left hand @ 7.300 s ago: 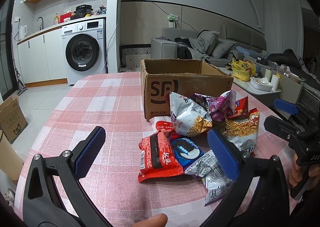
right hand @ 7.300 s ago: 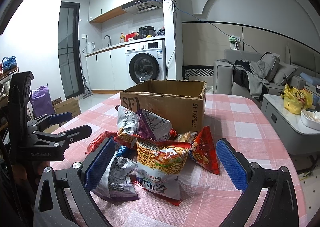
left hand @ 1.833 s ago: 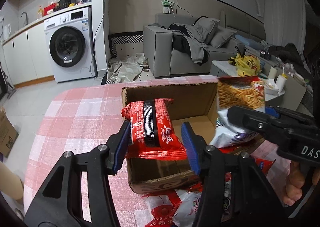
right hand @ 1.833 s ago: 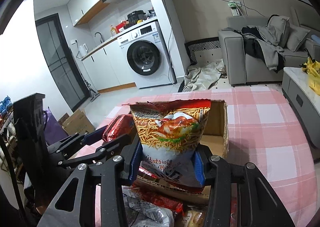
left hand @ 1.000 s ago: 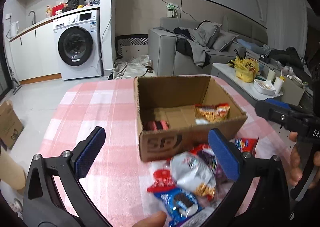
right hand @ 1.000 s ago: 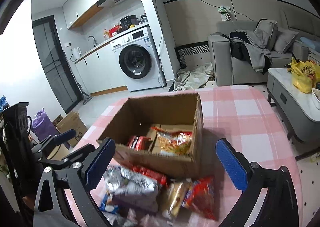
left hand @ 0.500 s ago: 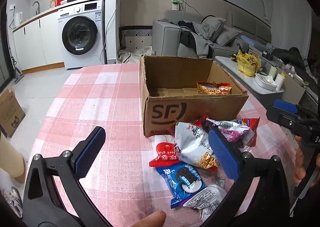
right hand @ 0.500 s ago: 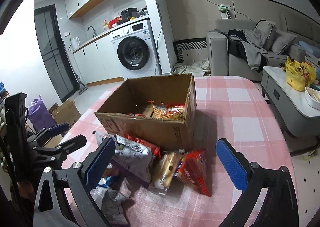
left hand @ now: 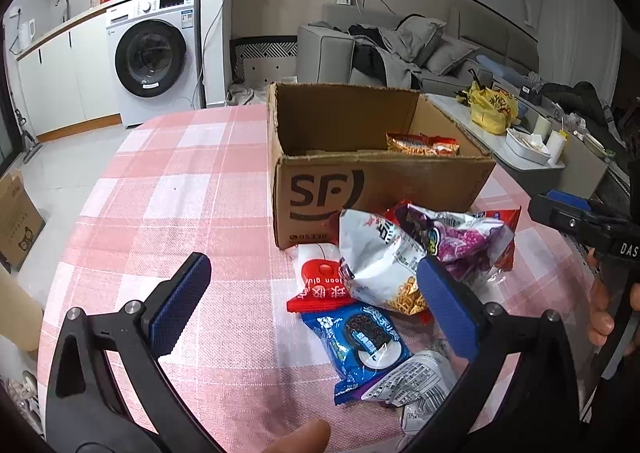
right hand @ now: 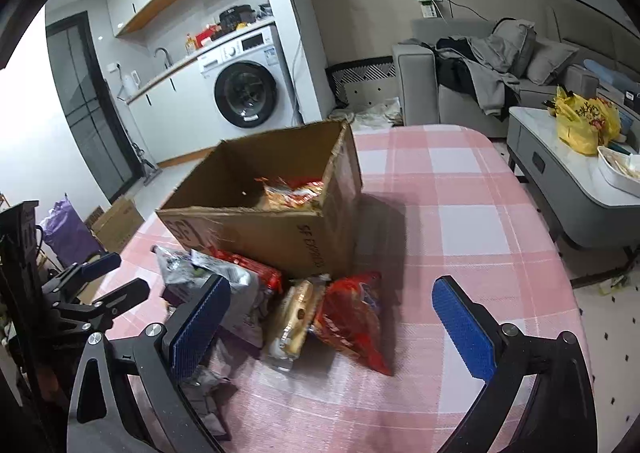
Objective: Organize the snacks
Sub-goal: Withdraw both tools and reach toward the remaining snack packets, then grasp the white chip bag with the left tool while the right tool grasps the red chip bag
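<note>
The left gripper [left hand: 316, 303] is spread wide and holds nothing; the right gripper [right hand: 332, 327] is spread wide too; the cardboard box [left hand: 380, 189] sits in the middle of the tabletop [left hand: 180, 193] with a noodle bag [left hand: 422, 143] inside; the other snacks [left hand: 400, 265] lie piled against the box's near side.

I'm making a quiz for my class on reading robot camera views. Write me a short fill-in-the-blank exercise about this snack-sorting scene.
1. The cardboard box is printed with the letters ____.
2. The blue cookie packet lies ____ the box, on the checked tablecloth.
3. The left gripper and the right gripper are both ____ and hold nothing.
4. The machine with the round door behind the table is a ____ machine.

Missing words: SF; outside; open; washing
</note>
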